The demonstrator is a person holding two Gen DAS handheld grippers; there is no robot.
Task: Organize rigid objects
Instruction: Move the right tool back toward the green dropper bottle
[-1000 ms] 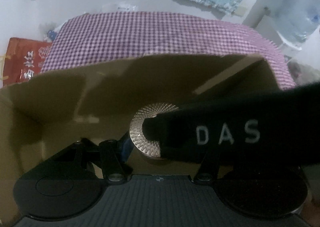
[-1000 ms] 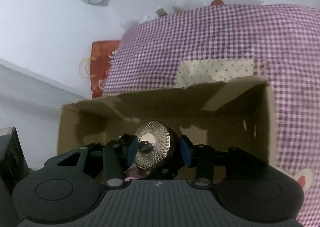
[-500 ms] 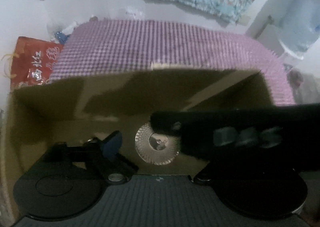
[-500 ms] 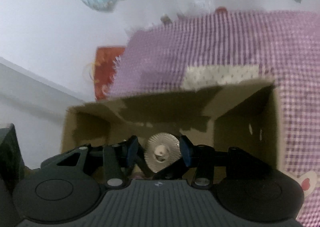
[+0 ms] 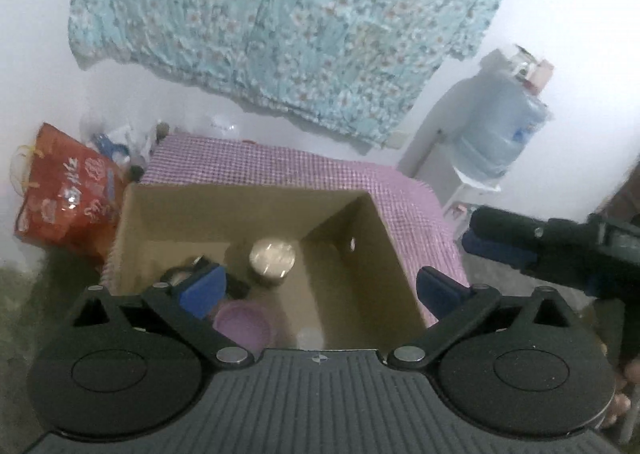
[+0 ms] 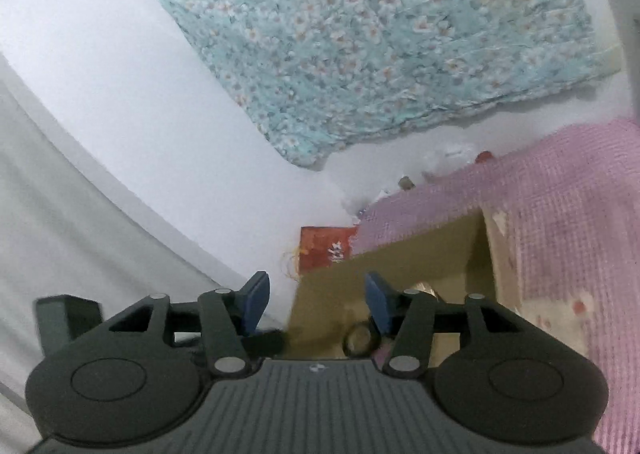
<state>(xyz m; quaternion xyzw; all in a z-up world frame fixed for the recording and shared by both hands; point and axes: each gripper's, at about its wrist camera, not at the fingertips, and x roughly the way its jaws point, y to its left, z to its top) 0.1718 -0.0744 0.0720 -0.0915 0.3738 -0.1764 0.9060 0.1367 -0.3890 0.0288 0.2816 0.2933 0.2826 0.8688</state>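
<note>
Round metal tin [image 5: 272, 256] stands on the floor of the cardboard box [image 5: 244, 209], near its far wall, beside a purple lid [image 5: 241, 325]. Above the box, left tool [image 5: 320, 288] is opening wide, empty. Right tool [image 6: 316, 300] is also opening, holding nothing.

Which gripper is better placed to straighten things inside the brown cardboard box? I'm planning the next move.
Left, probably. The left gripper looks down into the brown cardboard box, empty fingers opening; the right gripper straddles its corner.
</note>
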